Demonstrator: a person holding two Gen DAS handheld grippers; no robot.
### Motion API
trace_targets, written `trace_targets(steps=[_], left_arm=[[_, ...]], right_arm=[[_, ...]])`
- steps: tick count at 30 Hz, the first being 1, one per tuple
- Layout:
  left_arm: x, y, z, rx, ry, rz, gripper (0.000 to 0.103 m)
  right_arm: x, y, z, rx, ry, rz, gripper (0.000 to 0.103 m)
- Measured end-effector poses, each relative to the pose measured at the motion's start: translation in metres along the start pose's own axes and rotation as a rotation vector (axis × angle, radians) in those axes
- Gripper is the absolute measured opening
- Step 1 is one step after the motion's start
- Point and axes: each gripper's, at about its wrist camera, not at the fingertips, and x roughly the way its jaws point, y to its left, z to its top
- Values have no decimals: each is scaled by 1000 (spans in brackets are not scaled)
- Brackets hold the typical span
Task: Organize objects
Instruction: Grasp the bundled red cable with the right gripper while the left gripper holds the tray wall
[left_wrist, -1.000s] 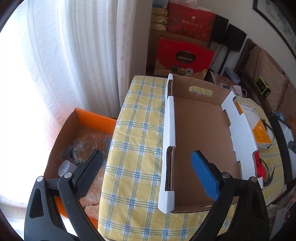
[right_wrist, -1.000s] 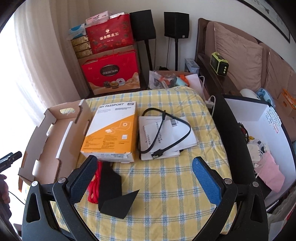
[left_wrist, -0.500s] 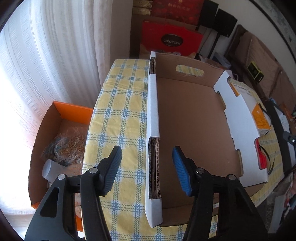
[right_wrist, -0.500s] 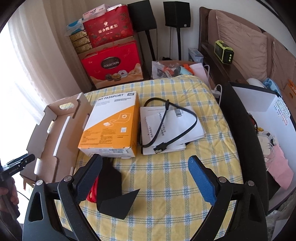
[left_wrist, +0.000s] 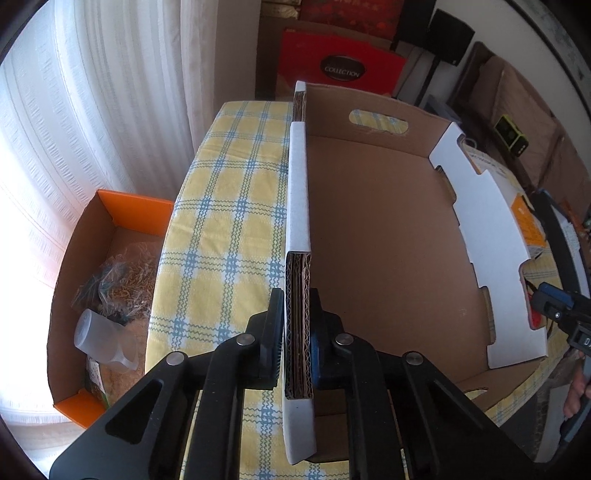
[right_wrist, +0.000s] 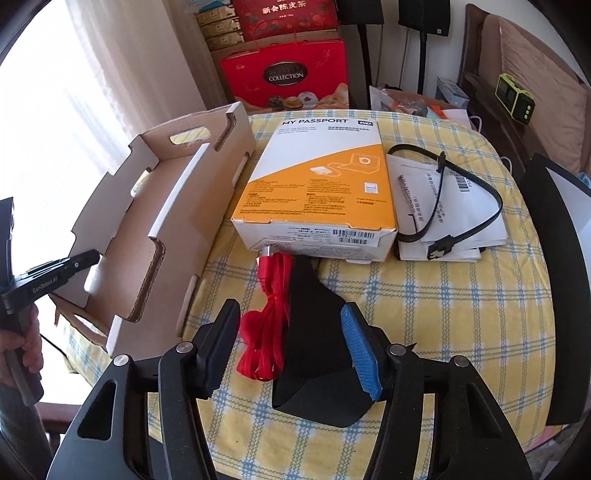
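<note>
An open cardboard tray (left_wrist: 376, 240) lies on the yellow checked tablecloth (left_wrist: 229, 229). My left gripper (left_wrist: 298, 332) is shut on the near end of its left wall (left_wrist: 297, 206). The right wrist view shows the same tray (right_wrist: 177, 206) at the left, with the left gripper (right_wrist: 74, 262) at its far wall. My right gripper (right_wrist: 291, 347) points down over a red cable bundle (right_wrist: 264, 332) and a black folded pouch (right_wrist: 314, 332). Both lie between its fingers, whose jaws are closing and do not pinch them. An orange and white box (right_wrist: 317, 177) lies behind.
A black cable (right_wrist: 461, 206) rests on white papers (right_wrist: 476, 229) right of the box. An orange carton (left_wrist: 110, 258) with a plastic bottle stands on the floor left of the table. Red gift boxes (right_wrist: 284, 77) stand behind. A black-edged white box (right_wrist: 554, 258) borders the right.
My left gripper closed onto the tray's left wall. My right gripper came down and forward over the red cable and black pouch, and its fingers narrowed.
</note>
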Motion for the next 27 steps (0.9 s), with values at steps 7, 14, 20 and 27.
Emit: trace_targets(steps=[7, 14, 20, 27], left_arm=[[0, 0, 0, 1, -4, -2, 11], [1, 1, 0, -6, -6, -8, 10], [1, 3, 0, -17, -3, -15, 11], [2, 4, 1, -18, -2, -13, 11]], right_arm=[[-15, -23, -3, 59, -20, -19, 59], [-20, -33, -17, 97, -6, 4, 59], [-26, -6, -6, 26, -49, 28, 59], [2, 18, 0, -45, -2, 20, 55]])
